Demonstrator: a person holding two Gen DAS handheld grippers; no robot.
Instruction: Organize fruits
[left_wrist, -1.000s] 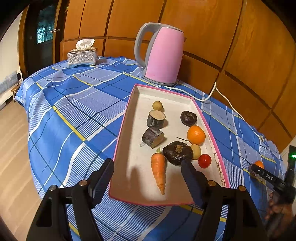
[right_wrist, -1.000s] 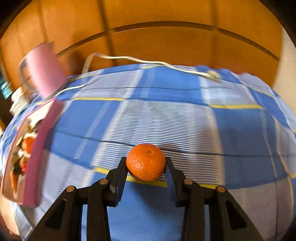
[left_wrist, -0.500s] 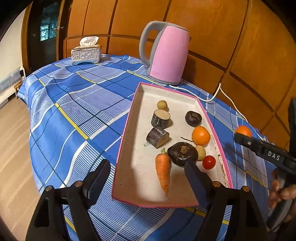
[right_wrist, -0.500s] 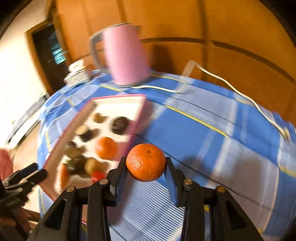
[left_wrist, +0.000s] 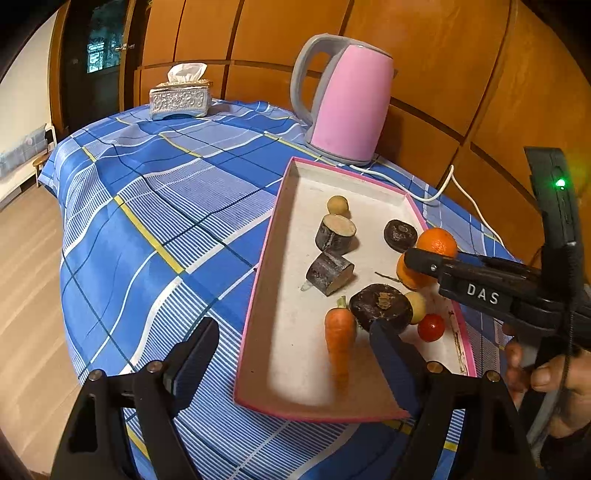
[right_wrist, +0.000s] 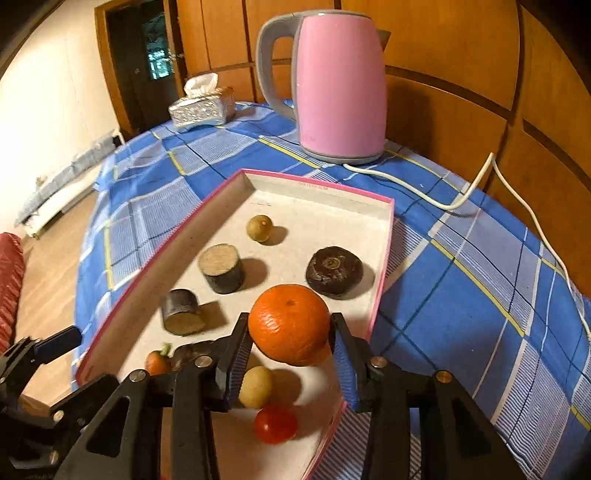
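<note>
My right gripper (right_wrist: 290, 354) clamped on the mandarin (right_wrist: 289, 324), held above the pink-rimmed tray (right_wrist: 325, 189), a potato (right_wrist: 256, 386) and cherry tomato (right_wrist: 275, 424) just below the jaws, my left gripper (left_wrist: 295, 365) spread wide, holding nothing, carrot (left_wrist: 339, 341) between its fingers.

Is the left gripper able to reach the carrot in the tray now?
Probably yes. The left gripper is open and empty, and the carrot lies near the tray's front end, between its fingers in view. The dark root touching the carrot may crowd one finger.
</note>
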